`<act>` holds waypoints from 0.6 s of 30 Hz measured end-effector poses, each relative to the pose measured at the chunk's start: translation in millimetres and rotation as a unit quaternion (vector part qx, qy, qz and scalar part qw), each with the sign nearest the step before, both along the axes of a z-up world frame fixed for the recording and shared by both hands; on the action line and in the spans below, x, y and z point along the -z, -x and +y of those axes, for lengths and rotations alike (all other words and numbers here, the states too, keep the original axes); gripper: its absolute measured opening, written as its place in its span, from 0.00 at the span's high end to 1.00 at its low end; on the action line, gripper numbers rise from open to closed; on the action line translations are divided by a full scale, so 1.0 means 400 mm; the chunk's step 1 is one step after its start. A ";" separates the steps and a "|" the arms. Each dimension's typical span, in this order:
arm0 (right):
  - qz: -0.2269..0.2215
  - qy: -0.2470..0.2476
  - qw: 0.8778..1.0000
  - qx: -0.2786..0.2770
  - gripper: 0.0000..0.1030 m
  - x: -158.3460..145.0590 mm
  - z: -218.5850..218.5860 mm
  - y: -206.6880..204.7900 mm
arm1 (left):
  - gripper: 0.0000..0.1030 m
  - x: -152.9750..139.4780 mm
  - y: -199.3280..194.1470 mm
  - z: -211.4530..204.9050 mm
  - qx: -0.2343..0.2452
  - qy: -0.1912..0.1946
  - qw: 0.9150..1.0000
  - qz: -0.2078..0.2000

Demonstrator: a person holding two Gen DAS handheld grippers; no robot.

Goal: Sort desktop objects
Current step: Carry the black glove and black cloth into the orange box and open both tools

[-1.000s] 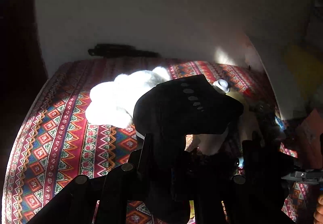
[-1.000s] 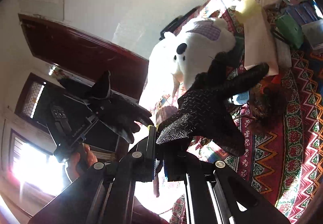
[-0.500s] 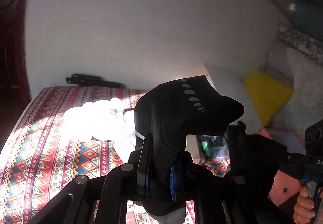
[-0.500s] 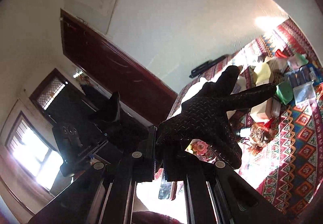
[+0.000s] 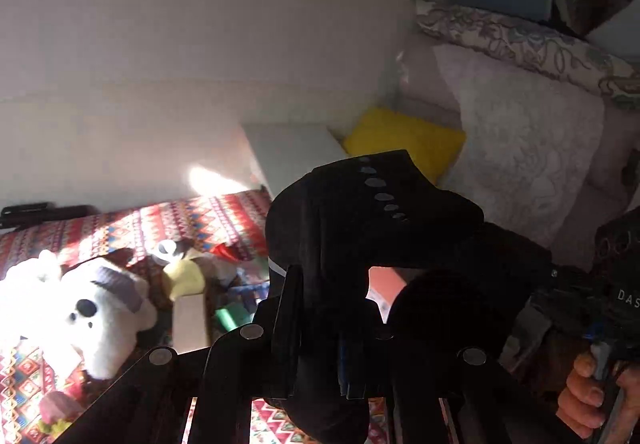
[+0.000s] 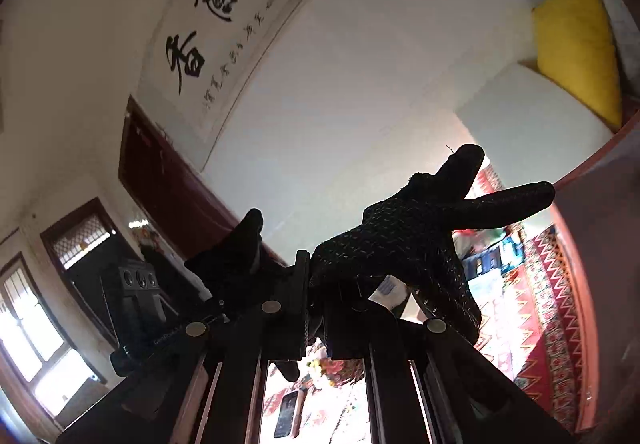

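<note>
Jaws of both grippers pinch black gloves (image 5: 360,211) (image 6: 404,244) above patterned cloth (image 5: 168,219), calligraphy scroll (image 6: 224,23) overhead.

Plush bear (image 5: 100,308) on patterned cloth (image 5: 168,219), left of bottle (image 5: 182,272); cushion (image 5: 404,139) behind, against wall.

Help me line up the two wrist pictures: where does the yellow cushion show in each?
Left wrist: the yellow cushion sits right of centre, just above the black glove in the tongs, against the wall.
Right wrist: the cushion is at the upper right edge, leaning on a white block.
Shared landmark: the patterned red cloth, lower left in the left view, lower right in the right view.
</note>
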State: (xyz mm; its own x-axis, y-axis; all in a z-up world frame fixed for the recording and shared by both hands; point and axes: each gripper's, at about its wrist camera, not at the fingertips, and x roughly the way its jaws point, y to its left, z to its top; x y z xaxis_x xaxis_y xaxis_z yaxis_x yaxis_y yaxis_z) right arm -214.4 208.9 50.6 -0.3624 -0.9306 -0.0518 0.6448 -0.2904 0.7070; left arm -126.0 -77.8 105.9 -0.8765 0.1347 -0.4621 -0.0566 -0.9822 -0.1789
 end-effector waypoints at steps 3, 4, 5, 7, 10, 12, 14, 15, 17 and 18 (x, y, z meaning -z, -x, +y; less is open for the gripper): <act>-0.003 0.011 0.999 0.048 0.95 0.002 0.120 0.030 | 0.90 0.002 0.076 0.107 0.039 0.002 0.999 -0.004; -0.006 0.016 0.998 0.064 0.95 0.006 0.159 0.041 | 0.90 0.003 0.100 0.142 0.053 0.001 0.999 -0.006; -0.010 0.021 0.997 0.079 0.95 0.012 0.197 0.054 | 0.90 0.004 0.124 0.178 0.066 0.000 0.998 -0.008; -0.022 0.030 0.993 0.110 0.95 0.034 0.267 0.083 | 0.90 0.008 0.172 0.249 0.091 -0.002 0.996 -0.012; -0.040 0.037 0.986 0.157 0.95 0.071 0.361 0.134 | 0.89 0.025 0.245 0.349 0.123 -0.005 0.992 -0.026; -0.055 0.032 0.982 0.177 0.91 0.099 0.409 0.178 | 0.86 0.046 0.298 0.400 0.134 -0.007 0.990 -0.040; -0.096 0.012 0.976 0.193 0.76 0.143 0.441 0.239 | 0.53 0.074 0.358 0.444 0.134 -0.013 0.989 -0.060; -0.141 -0.005 0.967 0.211 0.35 0.183 0.456 0.269 | 0.20 0.088 0.386 0.463 0.131 -0.018 0.989 -0.071; -0.239 -0.036 0.932 0.270 0.05 0.262 0.493 0.290 | 0.08 0.106 0.406 0.476 0.127 -0.036 0.988 -0.085; -0.275 -0.047 0.914 0.293 0.05 0.291 0.511 0.293 | 0.08 0.114 0.413 0.480 0.126 -0.046 0.987 -0.091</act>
State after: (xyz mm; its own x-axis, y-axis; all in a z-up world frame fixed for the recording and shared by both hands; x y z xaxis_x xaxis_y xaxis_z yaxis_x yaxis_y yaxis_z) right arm -331.5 413.4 -65.9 -0.6928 -0.5666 -0.4462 -0.0876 -0.5480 0.8319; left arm -291.1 114.1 60.5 -0.7131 0.3867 -0.5848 -0.2559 -0.9201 -0.2965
